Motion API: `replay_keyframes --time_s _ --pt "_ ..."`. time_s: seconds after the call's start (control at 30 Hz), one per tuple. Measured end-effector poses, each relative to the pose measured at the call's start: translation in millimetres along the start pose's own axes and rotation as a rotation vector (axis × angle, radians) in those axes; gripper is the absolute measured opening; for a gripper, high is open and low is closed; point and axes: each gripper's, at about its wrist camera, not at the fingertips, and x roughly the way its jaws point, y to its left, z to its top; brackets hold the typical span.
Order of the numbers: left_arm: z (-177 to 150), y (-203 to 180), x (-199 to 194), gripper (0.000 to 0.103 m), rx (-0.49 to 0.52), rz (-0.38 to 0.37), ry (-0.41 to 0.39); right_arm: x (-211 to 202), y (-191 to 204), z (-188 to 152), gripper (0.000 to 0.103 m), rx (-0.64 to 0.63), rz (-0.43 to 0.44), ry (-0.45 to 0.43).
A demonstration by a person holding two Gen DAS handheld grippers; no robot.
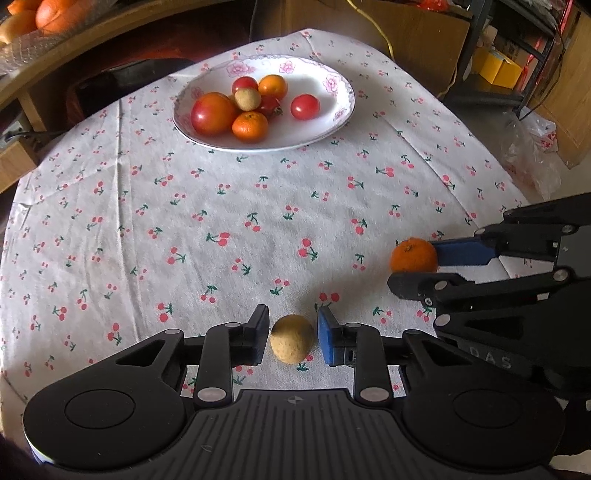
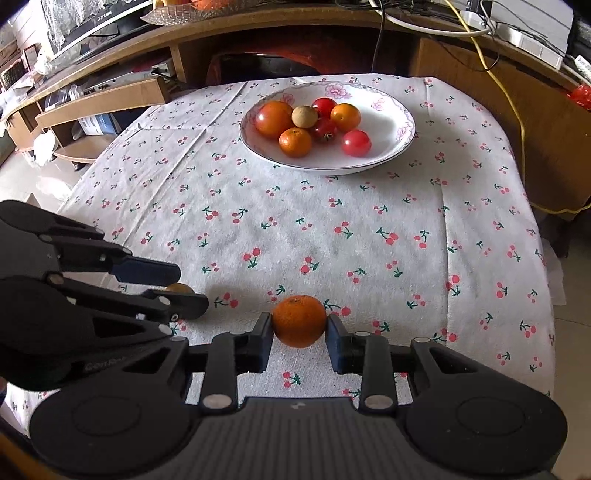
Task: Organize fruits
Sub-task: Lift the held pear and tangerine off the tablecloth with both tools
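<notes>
A tan, rough-skinned small fruit (image 1: 291, 343) lies on the cherry-print cloth between the fingers of my left gripper (image 1: 293, 339), with a thin gap at each pad, so that gripper is open around it. An orange mandarin (image 2: 299, 321) sits between the pads of my right gripper (image 2: 299, 332), and both pads touch it. Seen from the left wrist, the mandarin (image 1: 413, 258) is in the right gripper (image 1: 417, 269) at the right edge. The white flowered plate (image 1: 314, 77) at the far side holds tomatoes, mandarins and one tan fruit.
The tablecloth (image 1: 221, 206) has bare room between the grippers and the plate (image 2: 388, 110). A wooden shelf unit (image 2: 258, 33) with cables stands behind the table. A glass bowl of oranges (image 1: 33, 18) sits on it at the upper left.
</notes>
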Motion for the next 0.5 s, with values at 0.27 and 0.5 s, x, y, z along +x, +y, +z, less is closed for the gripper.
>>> replay_keyframes --time_s 0.27,0.5 --pt "-2.5 0.5 7.6 0.041 0.001 0.006 0.023 3.4 -1.4 -1.1 0.033 0.007 -0.002 0.012" --pt "-7.5 -1.0 2.0 0.033 -0.008 0.015 0.013 1.0 0.2 0.4 0.033 0.005 -0.001 0.004"
